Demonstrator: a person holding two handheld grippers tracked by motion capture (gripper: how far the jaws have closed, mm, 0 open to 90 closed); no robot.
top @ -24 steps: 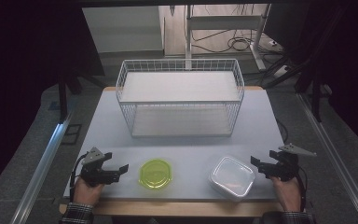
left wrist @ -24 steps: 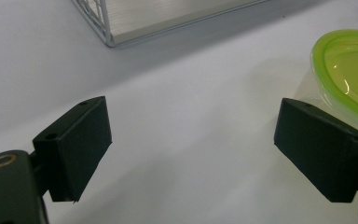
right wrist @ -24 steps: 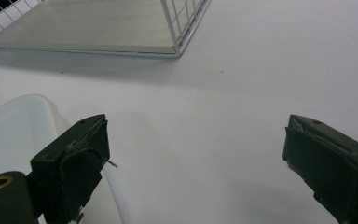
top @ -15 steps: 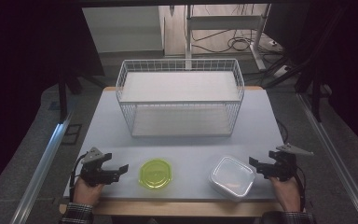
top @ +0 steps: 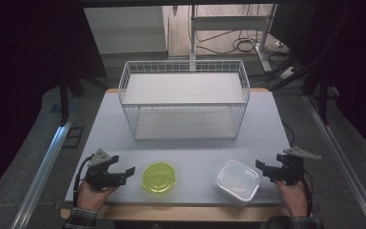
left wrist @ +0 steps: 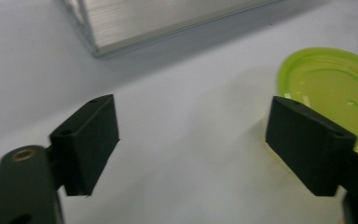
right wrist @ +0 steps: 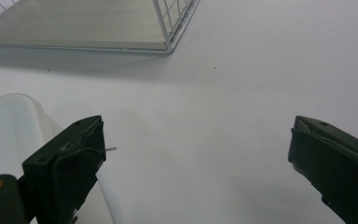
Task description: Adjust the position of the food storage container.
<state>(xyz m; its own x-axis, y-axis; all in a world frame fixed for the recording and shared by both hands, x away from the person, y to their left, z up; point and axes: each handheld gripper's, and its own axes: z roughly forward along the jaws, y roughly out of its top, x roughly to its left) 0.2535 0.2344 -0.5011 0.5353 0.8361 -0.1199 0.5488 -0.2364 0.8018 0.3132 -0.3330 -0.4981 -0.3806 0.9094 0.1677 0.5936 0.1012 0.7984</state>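
Work has barely begun, I judge: my left claw (top: 129, 173) gapes empty just beside the green lid (top: 159, 177), my right claw (top: 261, 168) gapes empty beside the clear container (top: 237, 180), both lying ungrasped on the table (top: 190, 157), wire basket (top: 184, 98) beyond.

Glossy green plastic lid (top: 159, 177), frosted plastic container (top: 237, 181) (smooth), white wire basket (top: 184, 99), matt table (top: 195, 151).

Two grippers, a lid and a box on a table

The left gripper (top: 124, 172) sits open just beside the green lid (top: 159, 177). The right gripper (top: 262, 169) is open next to the clear box (top: 237, 181). A wire basket (top: 185, 100) stands behind them.
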